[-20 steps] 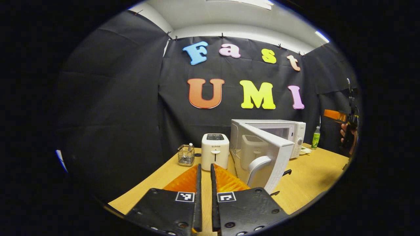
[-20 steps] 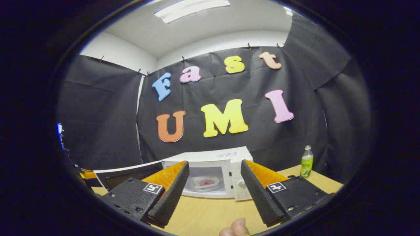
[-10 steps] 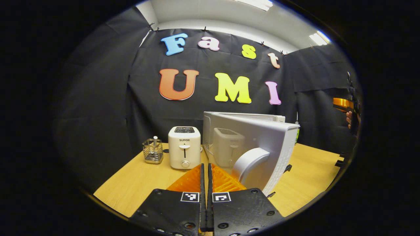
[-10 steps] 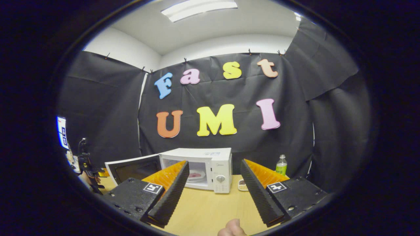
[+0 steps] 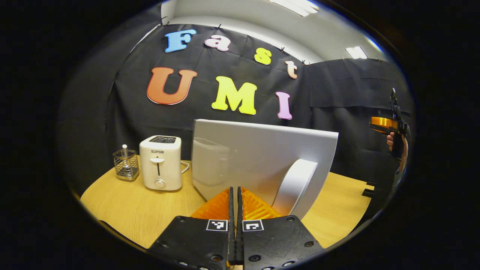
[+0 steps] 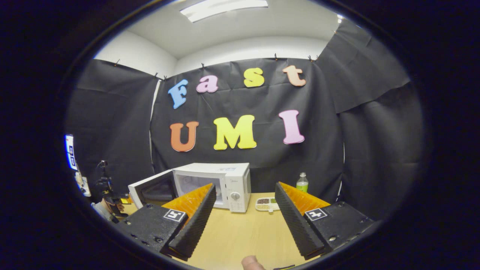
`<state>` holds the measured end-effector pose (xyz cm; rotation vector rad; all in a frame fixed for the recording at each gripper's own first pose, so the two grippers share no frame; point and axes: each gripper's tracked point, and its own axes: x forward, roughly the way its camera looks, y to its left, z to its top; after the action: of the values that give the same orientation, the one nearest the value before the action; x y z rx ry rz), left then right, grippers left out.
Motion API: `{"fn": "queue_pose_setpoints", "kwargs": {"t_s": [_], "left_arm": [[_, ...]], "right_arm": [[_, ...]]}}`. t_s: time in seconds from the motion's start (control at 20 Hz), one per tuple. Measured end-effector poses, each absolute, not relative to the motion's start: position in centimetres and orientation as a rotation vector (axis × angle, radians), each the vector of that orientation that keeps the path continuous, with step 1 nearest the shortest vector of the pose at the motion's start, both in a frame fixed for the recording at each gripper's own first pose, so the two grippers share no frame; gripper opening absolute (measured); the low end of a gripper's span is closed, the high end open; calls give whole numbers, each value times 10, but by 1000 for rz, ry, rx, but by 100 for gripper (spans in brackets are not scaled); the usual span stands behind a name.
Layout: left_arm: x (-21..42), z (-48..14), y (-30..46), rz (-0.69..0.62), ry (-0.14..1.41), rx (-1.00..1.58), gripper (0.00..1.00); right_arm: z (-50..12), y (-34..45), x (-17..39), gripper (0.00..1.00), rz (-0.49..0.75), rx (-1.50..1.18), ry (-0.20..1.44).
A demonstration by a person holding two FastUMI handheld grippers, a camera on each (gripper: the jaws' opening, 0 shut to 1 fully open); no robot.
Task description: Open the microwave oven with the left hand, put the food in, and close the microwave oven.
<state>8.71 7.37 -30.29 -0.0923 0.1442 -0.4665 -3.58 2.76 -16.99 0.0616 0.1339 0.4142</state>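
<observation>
The white microwave (image 6: pixel 225 182) stands at the back of the wooden table (image 6: pixel 240 236), its door (image 6: pixel 152 187) swung partway out to the left. In the left gripper view the door's outer face (image 5: pixel 258 153) and curved handle (image 5: pixel 294 187) loom directly ahead. My left gripper (image 5: pixel 235 190) is shut with nothing in it, its tips close to the door just left of the handle. My right gripper (image 6: pixel 243 200) is open and empty, held back from the microwave over the table. One right finger (image 6: pixel 195 210) hides part of the oven cavity, so I cannot make out the food.
A white toaster (image 5: pixel 161 163) and a wire basket (image 5: pixel 125 168) stand left of the microwave. A green bottle (image 6: pixel 302 182) and a small divided dish (image 6: pixel 267 203) sit to its right. A hand holds the other gripper (image 5: pixel 390 125) at the far right.
The left gripper's fingers closed and it moved in behind the door, which has swung toward the oven. The right gripper drew back from the microwave.
</observation>
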Motion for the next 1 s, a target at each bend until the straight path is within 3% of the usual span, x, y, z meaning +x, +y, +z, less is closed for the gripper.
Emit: {"fn": "queue_pose_setpoints", "kwargs": {"t_s": [0.05, 0.1, 0.15, 0.2, 0.25, 0.3, 0.35, 0.4, 0.45, 0.5, 0.7, 0.75, 0.8, 0.85, 0.9, 0.95, 1.0], "left_arm": [[91, -299, 64, -480, 144, -82, 0], [94, -299, 52, -492, 141, -72, 0], [96, -296, 40, -505, 136, -60, 0], [101, -295, 28, -519, 133, -54, 0], [106, -296, 17, -533, 140, -49, 0], [112, -295, 6, -542, 139, -47, 0], [115, -293, -4, -554, 139, -51, 0], [121, -291, -15, -561, 134, -56, 0], [125, -286, -24, -564, 122, -62, 0], [133, -281, -32, -565, 113, -70, 0], [168, -282, -61, -537, 116, -60, 0], [174, -283, -68, -535, 121, -56, 0], [182, -284, -75, -531, 121, -55, 0], [190, -285, -82, -531, 123, -54, 0], [197, -286, -88, -524, 123, -51, 0], [205, -287, -93, -516, 128, -48, 0], [212, -290, -99, -515, 133, -49, 0]], "right_arm": [[-169, 24, -37, 100, 417, 81, 144], [-168, 22, -37, 92, 420, 110, 149], [-167, 19, -36, 92, 424, 132, 154], [-167, 15, -35, 100, 420, 149, 161], [-165, 11, -35, 91, 419, 163, 164], [-164, 10, -37, 100, 428, 168, 169], [-162, 9, -38, 91, 440, 173, 166], [-157, 7, -38, 100, 446, 181, 153], [-155, 2, -39, 100, 444, 185, 141], [-155, -3, -37, 91, 436, 181, 136], [-160, -15, -30, 91, 406, 164, 120], [-161, -16, -28, 100, 406, 164, 119], [-161, -17, -26, 91, 407, 163, 118], [-163, -17, -25, 100, 407, 159, 118], [-163, -18, -23, 91, 406, 157, 115], [-163, -18, -19, 100, 407, 154, 112], [-164, -19, -16, 100, 406, 150, 112]]}}
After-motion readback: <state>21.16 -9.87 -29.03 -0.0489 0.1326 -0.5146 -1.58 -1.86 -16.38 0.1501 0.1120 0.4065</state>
